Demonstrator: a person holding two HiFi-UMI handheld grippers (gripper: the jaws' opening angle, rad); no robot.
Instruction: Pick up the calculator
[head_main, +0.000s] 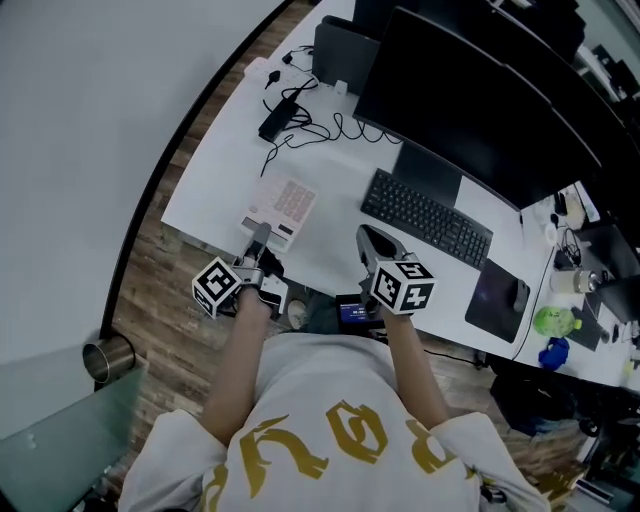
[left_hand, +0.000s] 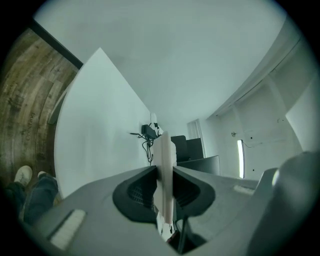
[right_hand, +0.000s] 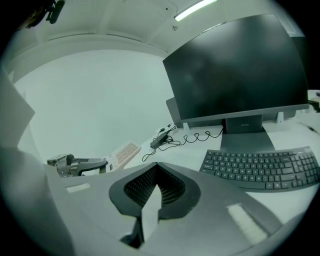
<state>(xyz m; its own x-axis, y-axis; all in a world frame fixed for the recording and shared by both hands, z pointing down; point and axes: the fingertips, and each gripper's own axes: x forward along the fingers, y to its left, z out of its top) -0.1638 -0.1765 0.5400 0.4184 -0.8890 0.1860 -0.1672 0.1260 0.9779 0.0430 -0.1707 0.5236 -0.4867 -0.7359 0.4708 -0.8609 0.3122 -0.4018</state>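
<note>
The calculator (head_main: 284, 207) is white with pink keys and sits near the front left of the white desk (head_main: 215, 185). My left gripper (head_main: 259, 238) is shut on its near edge. In the left gripper view the calculator (left_hand: 164, 160) shows edge-on as a thin white slab clamped between the jaws. Whether it is off the desk I cannot tell. The right gripper view shows the calculator (right_hand: 123, 151) and the left gripper (right_hand: 100, 163) at the left. My right gripper (head_main: 368, 241) hovers over the desk's front edge, right of the calculator, shut and holding nothing (right_hand: 157, 170).
A black keyboard (head_main: 425, 217) lies before a large dark monitor (head_main: 470, 100). A power adapter with cables (head_main: 280, 115) is behind the calculator. A mouse pad (head_main: 497, 298) and green and blue items (head_main: 550, 322) sit at right. A metal bin (head_main: 105, 356) stands on the wood floor.
</note>
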